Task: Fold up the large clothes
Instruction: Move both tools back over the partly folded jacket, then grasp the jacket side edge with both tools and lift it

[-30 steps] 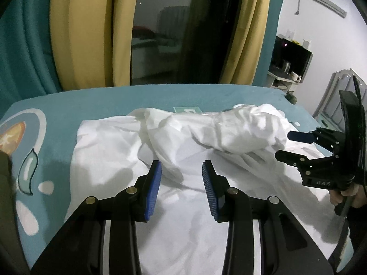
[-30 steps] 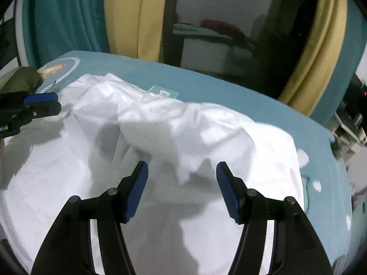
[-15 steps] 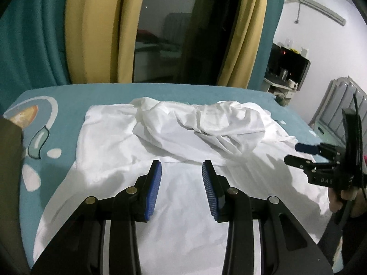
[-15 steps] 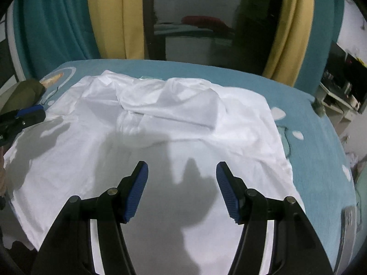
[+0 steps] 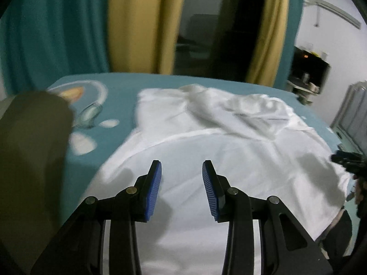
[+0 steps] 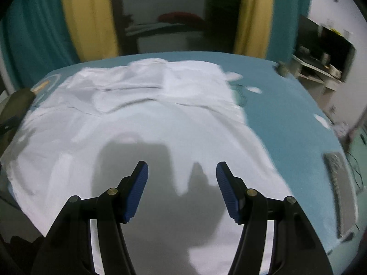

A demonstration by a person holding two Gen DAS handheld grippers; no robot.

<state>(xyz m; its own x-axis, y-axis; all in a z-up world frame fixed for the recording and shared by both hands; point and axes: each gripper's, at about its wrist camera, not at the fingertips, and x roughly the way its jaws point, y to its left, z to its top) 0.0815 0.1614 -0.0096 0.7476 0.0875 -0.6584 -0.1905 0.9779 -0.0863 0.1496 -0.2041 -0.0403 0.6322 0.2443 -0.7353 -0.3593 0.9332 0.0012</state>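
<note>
A large white garment [image 5: 229,151] lies spread on a teal bed [image 5: 119,87], with rumpled folds at its far end. It also shows in the right wrist view [image 6: 142,119]. My left gripper [image 5: 181,171] is open and empty above the garment's near part. My right gripper [image 6: 182,174] is open and empty above the near middle of the garment. The right gripper also shows at the right edge of the left wrist view [image 5: 348,160], over the garment's right edge.
An olive-brown object [image 5: 29,160] sits at the bed's left side. Teal and yellow curtains [image 5: 137,27] hang behind the bed. A shelf with dark items [image 6: 325,52] stands at the right. The bed's right edge [image 6: 332,155] is near.
Both grippers have pulled back and up from the garment. The bunched cloth at the far end has settled flatter, and more of the garment lies spread out.
</note>
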